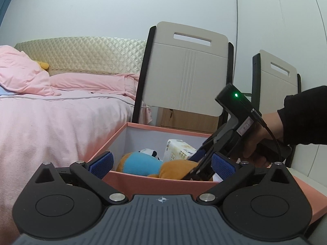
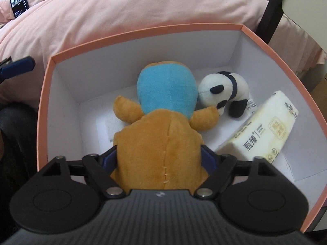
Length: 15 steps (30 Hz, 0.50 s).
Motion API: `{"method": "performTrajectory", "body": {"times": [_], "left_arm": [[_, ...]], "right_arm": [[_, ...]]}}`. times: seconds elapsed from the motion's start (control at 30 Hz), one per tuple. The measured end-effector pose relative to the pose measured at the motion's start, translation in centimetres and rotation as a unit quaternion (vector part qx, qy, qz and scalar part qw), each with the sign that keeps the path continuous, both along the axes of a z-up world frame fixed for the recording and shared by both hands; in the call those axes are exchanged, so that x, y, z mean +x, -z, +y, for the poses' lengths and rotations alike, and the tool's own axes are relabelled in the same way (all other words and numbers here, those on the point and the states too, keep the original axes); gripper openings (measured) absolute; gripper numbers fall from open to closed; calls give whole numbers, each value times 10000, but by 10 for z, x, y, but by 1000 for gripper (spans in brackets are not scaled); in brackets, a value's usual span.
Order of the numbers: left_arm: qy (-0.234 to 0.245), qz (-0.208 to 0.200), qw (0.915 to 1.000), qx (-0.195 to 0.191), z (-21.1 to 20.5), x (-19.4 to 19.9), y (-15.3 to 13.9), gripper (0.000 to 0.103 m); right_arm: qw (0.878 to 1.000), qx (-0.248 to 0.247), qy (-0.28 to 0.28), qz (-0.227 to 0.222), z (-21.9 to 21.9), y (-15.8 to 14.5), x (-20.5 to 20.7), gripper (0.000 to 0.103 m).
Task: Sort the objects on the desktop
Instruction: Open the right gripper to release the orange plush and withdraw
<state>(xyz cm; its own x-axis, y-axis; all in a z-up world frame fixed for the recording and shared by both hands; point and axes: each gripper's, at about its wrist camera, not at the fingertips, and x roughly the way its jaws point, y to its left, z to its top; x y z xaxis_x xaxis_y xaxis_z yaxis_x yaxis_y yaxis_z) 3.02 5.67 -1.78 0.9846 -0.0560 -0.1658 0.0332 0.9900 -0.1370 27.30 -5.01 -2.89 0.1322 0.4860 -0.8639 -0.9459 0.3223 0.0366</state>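
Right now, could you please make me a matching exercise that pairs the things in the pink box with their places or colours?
Things:
1. bear
2. panda
3. tissue pack
4. box

Descriptions:
A. leaning against the box's right wall
B. pink outside, white inside
C. between the right hand-held gripper's fingers, in a blue top
D. black and white, at the bear's outstretched arm

Pairs: 1-C, 2-D, 3-A, 4-B
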Motion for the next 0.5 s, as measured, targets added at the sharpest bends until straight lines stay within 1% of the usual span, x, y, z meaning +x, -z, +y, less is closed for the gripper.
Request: {"method": "performTrajectory", "body": {"times": [0.1, 0.13, 0.17, 0.2, 0.27, 0.4, 0.5], "left_arm": [[26, -5, 10000, 25, -1, -1, 0, 103], [39, -8, 10000, 31, -1, -1, 0, 103], [52, -14, 10000, 42, -2, -1, 0, 103], [64, -19, 10000, 53, -2, -2, 0, 103], [100, -43, 9999, 73, -3, -3, 0, 103], [167, -82, 9998, 119, -7, -6, -2, 103], [213, -102, 9996, 147, -9, -7, -2, 103]], "right_arm": [[9998, 37, 137, -130, -3, -7, -5, 95], [9995, 139, 217, -171, -7, -11, -6, 95], [9990, 251, 303, -211, -11, -16, -8, 96], [9976, 438, 482, -228, -17, -21, -10, 98], [9925, 831, 862, -257, -32, -30, -13, 99], [9780, 1364, 1372, -779, -58, -50, -33, 103], [9540, 1915, 2053, -1048, -84, -63, -54, 103]]}}
